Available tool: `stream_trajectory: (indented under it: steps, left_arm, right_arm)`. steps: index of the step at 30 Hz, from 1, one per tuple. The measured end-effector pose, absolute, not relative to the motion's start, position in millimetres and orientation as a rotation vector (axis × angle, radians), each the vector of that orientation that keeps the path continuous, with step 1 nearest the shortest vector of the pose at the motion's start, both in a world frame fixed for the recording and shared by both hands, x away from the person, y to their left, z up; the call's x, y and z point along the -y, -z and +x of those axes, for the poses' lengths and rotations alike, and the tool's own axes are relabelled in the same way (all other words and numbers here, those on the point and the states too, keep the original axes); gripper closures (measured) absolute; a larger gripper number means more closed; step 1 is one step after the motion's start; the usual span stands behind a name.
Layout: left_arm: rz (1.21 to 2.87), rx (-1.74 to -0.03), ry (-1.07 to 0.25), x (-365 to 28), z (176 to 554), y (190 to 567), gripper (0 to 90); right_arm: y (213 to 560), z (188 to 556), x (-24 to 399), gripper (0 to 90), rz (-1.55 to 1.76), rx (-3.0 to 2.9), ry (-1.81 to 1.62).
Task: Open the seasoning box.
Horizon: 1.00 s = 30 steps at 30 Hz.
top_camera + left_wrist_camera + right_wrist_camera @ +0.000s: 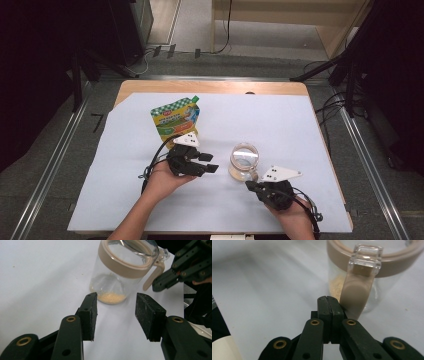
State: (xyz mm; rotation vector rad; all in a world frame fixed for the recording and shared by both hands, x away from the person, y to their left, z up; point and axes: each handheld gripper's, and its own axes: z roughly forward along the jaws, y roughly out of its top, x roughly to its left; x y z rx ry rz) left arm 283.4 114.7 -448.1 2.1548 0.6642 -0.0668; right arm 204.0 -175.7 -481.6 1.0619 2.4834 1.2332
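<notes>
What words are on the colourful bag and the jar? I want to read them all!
Pouch: it has a small red label near the top and printing below, all too small and blurred to read.
Jar: no words or numbers show on it.

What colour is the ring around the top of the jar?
The ring on the jar is light brown, clearest in the left gripper view.
</notes>
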Motion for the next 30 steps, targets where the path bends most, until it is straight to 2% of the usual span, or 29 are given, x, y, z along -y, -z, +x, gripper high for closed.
stream_trajectory:
  steps: [17, 30]
  left_arm:
    - [2.174, -0.659, 0.065, -112.6, 283.0, 449.9, 51.7]
    - [2.153, -0.661, 0.037, -112.5, 282.8, 448.5, 51.6]
  right_arm:
    - [482.5, 227.7, 217.9, 90.0, 1.241, -2.325, -1.171]
    - [490.6, 262.9, 224.3, 90.0, 1.265, -2.256, -1.14]
